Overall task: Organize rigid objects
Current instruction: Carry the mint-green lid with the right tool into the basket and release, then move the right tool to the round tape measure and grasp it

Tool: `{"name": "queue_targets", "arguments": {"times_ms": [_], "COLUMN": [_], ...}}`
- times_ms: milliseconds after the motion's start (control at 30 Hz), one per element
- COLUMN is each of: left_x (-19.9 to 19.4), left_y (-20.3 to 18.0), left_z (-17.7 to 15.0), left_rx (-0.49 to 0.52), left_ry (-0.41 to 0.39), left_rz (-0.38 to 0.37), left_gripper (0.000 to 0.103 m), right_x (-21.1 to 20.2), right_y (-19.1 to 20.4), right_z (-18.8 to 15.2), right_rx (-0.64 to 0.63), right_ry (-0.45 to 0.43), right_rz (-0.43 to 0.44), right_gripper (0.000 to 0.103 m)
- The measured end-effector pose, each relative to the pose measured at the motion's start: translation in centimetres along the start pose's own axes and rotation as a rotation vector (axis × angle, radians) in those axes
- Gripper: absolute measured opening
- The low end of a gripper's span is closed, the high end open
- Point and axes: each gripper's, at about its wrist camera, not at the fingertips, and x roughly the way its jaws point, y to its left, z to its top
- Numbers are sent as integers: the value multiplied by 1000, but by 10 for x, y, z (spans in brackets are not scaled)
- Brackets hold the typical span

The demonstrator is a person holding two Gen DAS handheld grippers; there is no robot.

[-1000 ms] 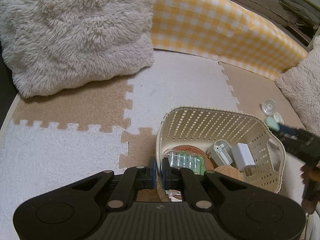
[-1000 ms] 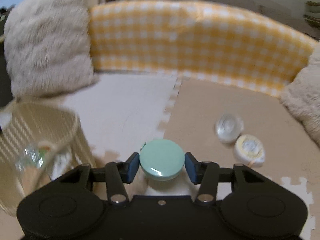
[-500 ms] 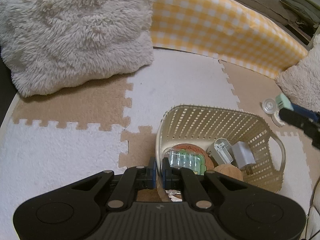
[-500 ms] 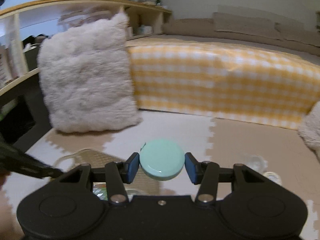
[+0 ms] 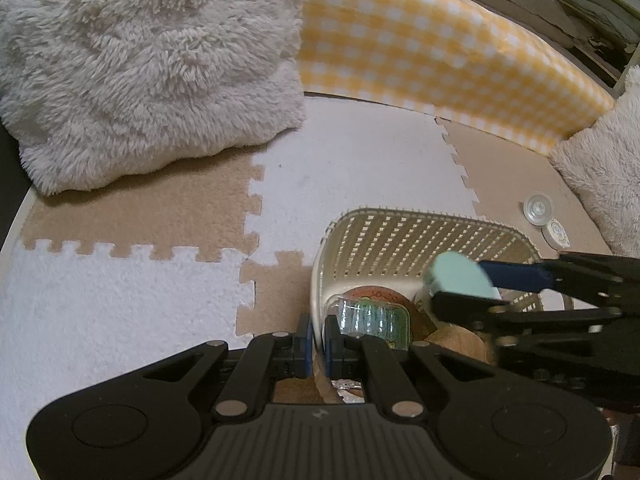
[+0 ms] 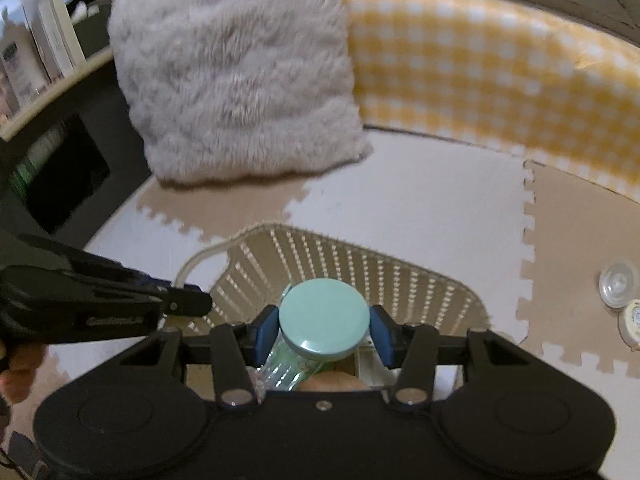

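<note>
A cream slotted basket (image 5: 420,236) (image 6: 360,268) stands on the foam floor mat. My left gripper (image 5: 316,340) is shut on its near rim. My right gripper (image 6: 323,330) (image 5: 464,284) is shut on a flat mint-green round disc (image 6: 323,322) (image 5: 458,276) and hangs over the inside of the basket. Inside lie a clear pack with green contents (image 5: 374,316) (image 6: 288,372), a round orange-printed item (image 5: 372,294) and a wooden round piece (image 5: 456,342). A clear round lid (image 5: 538,209) (image 6: 618,283) and a white printed round case (image 5: 556,236) (image 6: 632,324) lie on the mat to the right of the basket.
A shaggy cream cushion (image 5: 148,60) (image 6: 240,76) leans at the back left, a yellow checked bolster (image 5: 432,52) (image 6: 500,80) runs along the back. Another shaggy cushion (image 5: 608,168) sits at the right. A dark shelf unit (image 6: 48,148) stands far left.
My right gripper has carried the mint disc from the mat beside the two round items leftward to above the basket. The left gripper has stayed on the rim.
</note>
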Motion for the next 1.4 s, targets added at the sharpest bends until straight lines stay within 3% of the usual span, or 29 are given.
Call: {"name": "queue_targets", "arguments": {"times_ms": [133,333,467,633,967,1400], "left_x": [0,0,1,1,1,1], "left_y": [1,2,1,1,1,2], "left_z": [1,1,1,1,0,1], "left_rx": [-4,-5,-3,-2,-1,-2], "left_ry": [2,3,3,3,2,3], "left_rz": [-5,-7,-7,-6,-6,-7], "left_gripper": [6,6,6,6,6,6], "right_x": [21,38,42,43,41,-1], "right_y": [6,8,7,9,7,7], "right_z": [3,5,6,6,1,-7], "right_rx": [-22,-20,-18,-27,-8,-72], "right_ry": [76,114,98,92,86,15], "right_rz": [-19,-42,-64,-71,-60,-52], "right_gripper": [51,51,52,62,67,89]}}
